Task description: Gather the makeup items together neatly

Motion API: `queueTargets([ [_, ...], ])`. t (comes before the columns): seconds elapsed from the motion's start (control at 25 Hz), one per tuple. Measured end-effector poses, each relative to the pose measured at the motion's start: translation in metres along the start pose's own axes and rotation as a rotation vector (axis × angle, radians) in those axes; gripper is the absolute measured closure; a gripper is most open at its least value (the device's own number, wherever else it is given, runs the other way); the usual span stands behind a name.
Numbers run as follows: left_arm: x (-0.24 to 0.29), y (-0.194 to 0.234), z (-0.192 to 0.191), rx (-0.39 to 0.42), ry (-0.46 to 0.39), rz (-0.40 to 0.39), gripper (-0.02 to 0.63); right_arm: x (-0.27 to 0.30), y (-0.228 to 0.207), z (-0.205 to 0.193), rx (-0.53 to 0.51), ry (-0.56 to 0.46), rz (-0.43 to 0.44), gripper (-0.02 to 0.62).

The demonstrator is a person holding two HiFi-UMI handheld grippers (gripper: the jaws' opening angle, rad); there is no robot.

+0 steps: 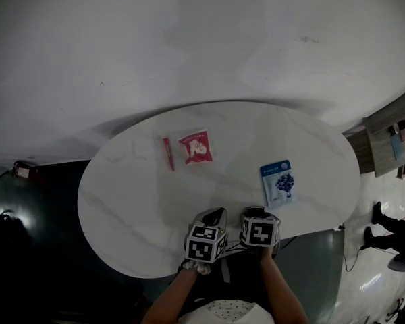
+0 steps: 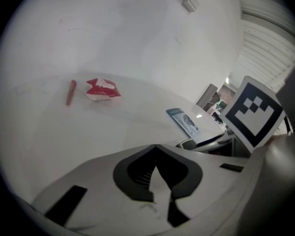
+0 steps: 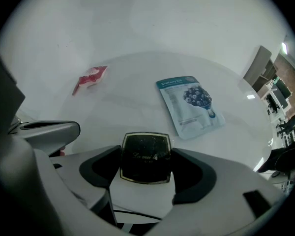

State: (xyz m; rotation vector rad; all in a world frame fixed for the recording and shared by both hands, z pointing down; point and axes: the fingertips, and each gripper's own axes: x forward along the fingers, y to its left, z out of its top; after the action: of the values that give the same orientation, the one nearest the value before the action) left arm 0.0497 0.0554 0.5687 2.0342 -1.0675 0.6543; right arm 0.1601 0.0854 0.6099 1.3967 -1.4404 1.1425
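We are finding the right gripper (image 3: 146, 154) clamping a gold-rimmed black square compact (image 3: 145, 157) between its pads at the near edge of the white oval marble table (image 1: 135, 208), while the left gripper (image 2: 156, 149) is hanging just beside it, jaws pressed together on nothing. Beyond the right gripper a blue rectangular sheet-mask sachet (image 3: 191, 106) is lying flat; well apart, toward the far edge, a crumpled red sachet (image 1: 196, 146) is lying just beside a slim red stick (image 1: 168, 153).
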Motion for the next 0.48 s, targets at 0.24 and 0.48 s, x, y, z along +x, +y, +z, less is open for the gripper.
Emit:
queueTargets([
  [0.24,0.0012,0.0002,-0.0027,-0.007,0.01,-0.001,0.577,-0.0009,-0.0007,0.0004,0.011,-0.032,0.005,0.249],
  [0.48,0.0015,0.0042,0.0004,-0.013,0.004,0.007,0.577,-0.0037,0.0049,0.0073,0.01,-0.049,0.032,0.267],
])
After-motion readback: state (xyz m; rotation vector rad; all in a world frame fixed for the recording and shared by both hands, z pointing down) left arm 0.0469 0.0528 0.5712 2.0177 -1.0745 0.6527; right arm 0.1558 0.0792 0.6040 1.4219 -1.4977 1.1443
